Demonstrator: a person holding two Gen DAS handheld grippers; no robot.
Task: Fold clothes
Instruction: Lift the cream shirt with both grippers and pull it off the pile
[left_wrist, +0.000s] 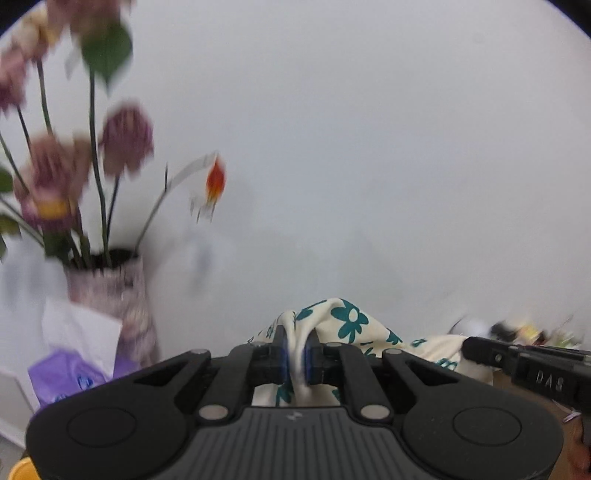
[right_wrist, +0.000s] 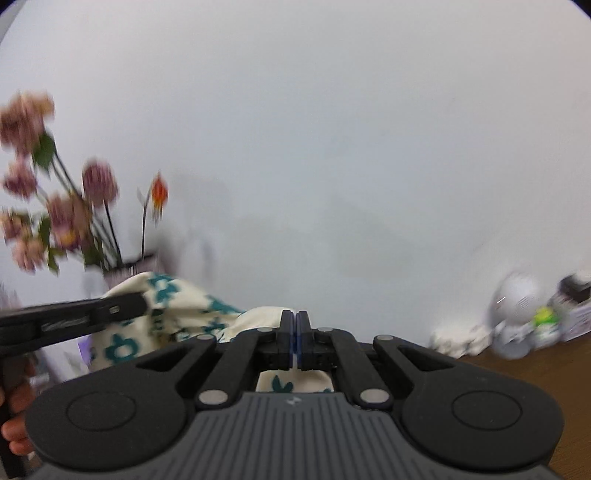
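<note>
Garment (left_wrist: 343, 321), cream with teal flowers, held aloft between both tongs. Left tongs (left_wrist: 294, 356) clamped on bunched fold; right tongs (right_wrist: 294, 341) pinched thin on edge. Slip risk at right: shallow bite. Vase (left_wrist: 110, 291) near, snag possible.

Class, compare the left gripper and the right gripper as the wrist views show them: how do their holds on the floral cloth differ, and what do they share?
The left gripper has a thick bunch of the floral cloth visibly between its jaws, which stand slightly apart; the right gripper has jaws that look pressed together, with cloth seen only beside and beneath them. The flower vase stands nearer the left gripper than the right gripper. Both are black, shut, and level with the cloth.
</note>
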